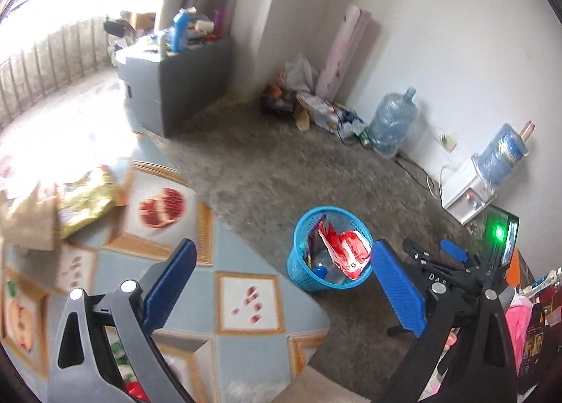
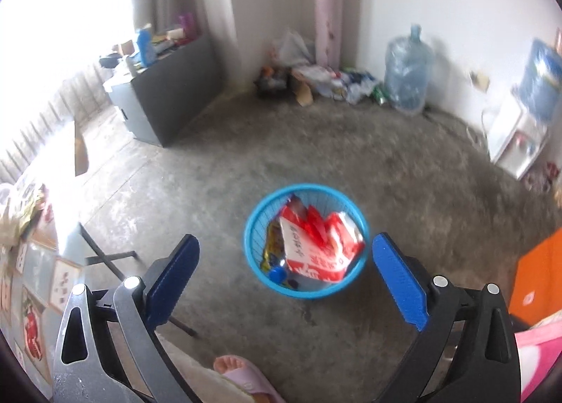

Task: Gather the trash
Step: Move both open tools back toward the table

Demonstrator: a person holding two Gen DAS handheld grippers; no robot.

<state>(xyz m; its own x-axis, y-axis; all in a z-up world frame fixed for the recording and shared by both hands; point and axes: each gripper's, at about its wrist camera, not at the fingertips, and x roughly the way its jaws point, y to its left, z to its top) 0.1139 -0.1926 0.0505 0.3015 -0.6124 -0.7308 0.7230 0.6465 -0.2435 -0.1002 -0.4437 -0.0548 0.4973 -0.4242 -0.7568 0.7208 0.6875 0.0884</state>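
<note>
A blue mesh basket stands on the grey floor, holding a red-and-white bag, a bottle with a blue cap and some wrappers. My right gripper hangs above it, open, nothing between its blue pads. My left gripper is open and empty too, over the rounded edge of a table with a fruit-patterned cloth; the basket lies beyond that edge. A gold-green snack bag and a brown paper bag lie on the table at the left.
A grey cabinet with clutter on top stands at the back. Litter, a water jug and a white dispenser line the wall. A foot in a pink slipper is near the basket. Folding table legs stand left.
</note>
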